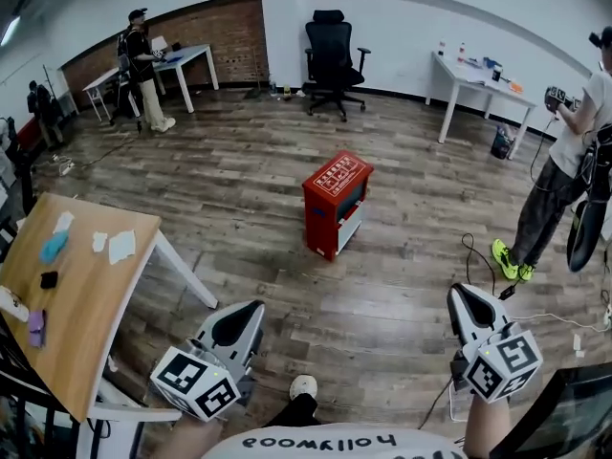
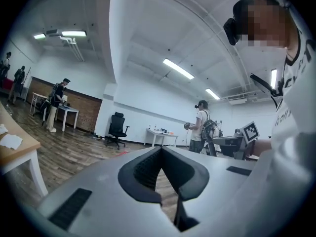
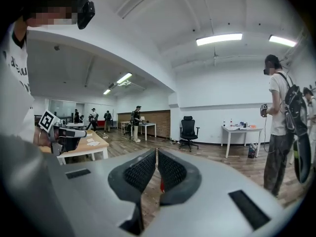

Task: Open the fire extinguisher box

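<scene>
The red fire extinguisher box stands upright on the wooden floor in the middle of the room, its front closed. It is well ahead of both grippers. My left gripper is low at the left of the head view, its jaws closed together with nothing between them. Low on the right, my right gripper is also shut and empty. In the right gripper view a red sliver of the box shows through the gap behind the pads. Neither gripper touches the box.
A wooden table with small items stands close on the left. A black office chair and a white table are at the back. One person stands at the right, another far left. Cables lie on the floor.
</scene>
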### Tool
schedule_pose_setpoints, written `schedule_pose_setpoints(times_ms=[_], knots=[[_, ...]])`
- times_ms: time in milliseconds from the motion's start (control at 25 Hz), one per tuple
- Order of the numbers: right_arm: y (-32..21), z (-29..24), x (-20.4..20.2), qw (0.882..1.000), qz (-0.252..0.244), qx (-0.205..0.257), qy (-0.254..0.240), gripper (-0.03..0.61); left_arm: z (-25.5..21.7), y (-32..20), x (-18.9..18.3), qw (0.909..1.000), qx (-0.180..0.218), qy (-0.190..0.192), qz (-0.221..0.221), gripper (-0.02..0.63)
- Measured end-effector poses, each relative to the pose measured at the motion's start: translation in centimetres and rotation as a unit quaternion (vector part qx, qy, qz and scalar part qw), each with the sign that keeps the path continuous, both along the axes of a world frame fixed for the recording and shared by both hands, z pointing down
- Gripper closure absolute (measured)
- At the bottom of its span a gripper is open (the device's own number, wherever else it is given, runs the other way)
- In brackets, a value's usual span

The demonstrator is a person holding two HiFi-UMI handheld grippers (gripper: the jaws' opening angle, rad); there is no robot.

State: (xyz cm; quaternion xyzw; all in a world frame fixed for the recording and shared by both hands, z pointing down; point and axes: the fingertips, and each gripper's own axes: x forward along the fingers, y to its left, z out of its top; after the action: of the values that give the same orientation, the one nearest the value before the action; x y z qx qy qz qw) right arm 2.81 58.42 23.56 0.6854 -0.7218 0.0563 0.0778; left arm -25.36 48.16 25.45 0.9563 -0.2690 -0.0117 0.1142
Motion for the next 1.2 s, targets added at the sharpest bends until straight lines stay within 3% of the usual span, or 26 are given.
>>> schedule_pose_setpoints(times_ms=[280, 520, 720, 880, 1200], knots=[[-10.5, -0.3, -0.8, 1.0, 0.002, -0.01, 0.022, 0.56, -0.9, -9.9, 0.9, 0.9997, -0.001, 0.0, 0.023, 0.607], [-16.6, 0.3, -1.7, 0.998, 0.008, 0.007, -0.06, 0.56, -0.4, -16.0, 1.5, 0.9991, -0.004, 0.007, 0.041, 0.607], [-19.2, 0.8, -0.7, 0.999, 0.028, -0.016, -0.037, 0.56, -0.1, -19.1, 2.6, 0.998, -0.01, 0.021, 0.059, 0.607], [-20.8, 1.0, -0.3, 0.998, 0.021, -0.023, -0.052, 0.56, 0.4, -21.0, 3.2, 0.9976, -0.021, 0.031, 0.057, 0.607], [-26.3, 2.2, 1.7, 0.999, -0.001, -0.043, -0.013, 0.56, 1.8, -25.4, 5.3, 0.9989, -0.024, 0.013, 0.038, 0.607]])
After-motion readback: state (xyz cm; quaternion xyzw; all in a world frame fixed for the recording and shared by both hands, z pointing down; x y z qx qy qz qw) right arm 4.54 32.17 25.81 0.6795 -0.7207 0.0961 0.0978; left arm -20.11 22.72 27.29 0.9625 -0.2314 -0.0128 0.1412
